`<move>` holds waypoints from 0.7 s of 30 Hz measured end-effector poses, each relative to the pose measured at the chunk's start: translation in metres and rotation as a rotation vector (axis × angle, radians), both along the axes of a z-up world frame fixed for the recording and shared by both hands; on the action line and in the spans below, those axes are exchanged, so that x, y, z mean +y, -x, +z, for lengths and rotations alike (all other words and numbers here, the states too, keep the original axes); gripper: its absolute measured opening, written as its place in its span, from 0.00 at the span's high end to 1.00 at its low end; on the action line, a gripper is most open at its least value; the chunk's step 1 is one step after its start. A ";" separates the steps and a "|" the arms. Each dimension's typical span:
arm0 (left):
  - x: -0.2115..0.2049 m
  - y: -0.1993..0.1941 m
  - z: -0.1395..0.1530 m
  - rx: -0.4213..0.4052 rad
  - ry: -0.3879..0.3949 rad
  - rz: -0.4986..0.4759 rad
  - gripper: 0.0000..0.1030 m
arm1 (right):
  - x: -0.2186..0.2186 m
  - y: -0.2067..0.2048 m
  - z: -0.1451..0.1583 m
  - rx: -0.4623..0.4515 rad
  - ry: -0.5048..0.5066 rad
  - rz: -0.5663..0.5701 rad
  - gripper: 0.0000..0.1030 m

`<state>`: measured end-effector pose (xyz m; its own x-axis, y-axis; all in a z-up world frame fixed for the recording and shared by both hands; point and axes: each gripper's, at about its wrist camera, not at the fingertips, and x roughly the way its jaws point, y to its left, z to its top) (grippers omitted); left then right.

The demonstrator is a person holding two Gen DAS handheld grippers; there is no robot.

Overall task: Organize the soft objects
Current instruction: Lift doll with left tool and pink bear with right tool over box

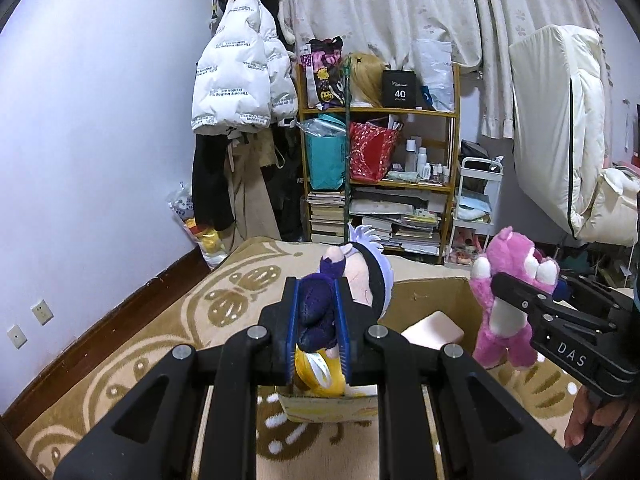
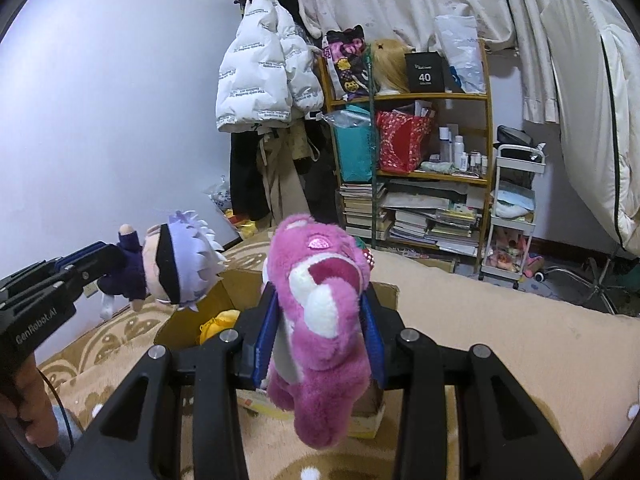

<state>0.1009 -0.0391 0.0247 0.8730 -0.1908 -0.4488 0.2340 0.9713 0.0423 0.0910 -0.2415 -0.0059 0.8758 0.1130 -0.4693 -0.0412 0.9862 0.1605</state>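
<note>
Your left gripper (image 1: 316, 312) clamps doll (image 1: 360, 276), right gripper (image 2: 320, 328) clamps pink bear (image 2: 320, 304); both above box (image 1: 432, 292) rim, apart.

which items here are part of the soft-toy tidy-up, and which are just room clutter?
In play: pink bear plush in right gripper; blindfolded doll plush in left gripper; cardboard box; yellow plush inside it.

Clutter: white puffer jacket, bookshelf, white trolley, curtains.
</note>
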 end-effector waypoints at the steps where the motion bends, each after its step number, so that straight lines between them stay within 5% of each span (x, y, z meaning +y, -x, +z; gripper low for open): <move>1: 0.000 0.000 0.001 0.006 -0.001 -0.003 0.85 | 0.001 -0.003 -0.001 -0.001 0.002 0.003 0.60; 21: -0.012 -0.038 -0.022 0.058 -0.029 -0.006 0.85 | 0.004 -0.045 -0.014 0.015 -0.013 0.043 0.60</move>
<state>0.1389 -0.0514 0.0024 0.8445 -0.1819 -0.5038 0.2422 0.9686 0.0563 0.1356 -0.2375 -0.0204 0.8629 0.1568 -0.4804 -0.0815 0.9814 0.1739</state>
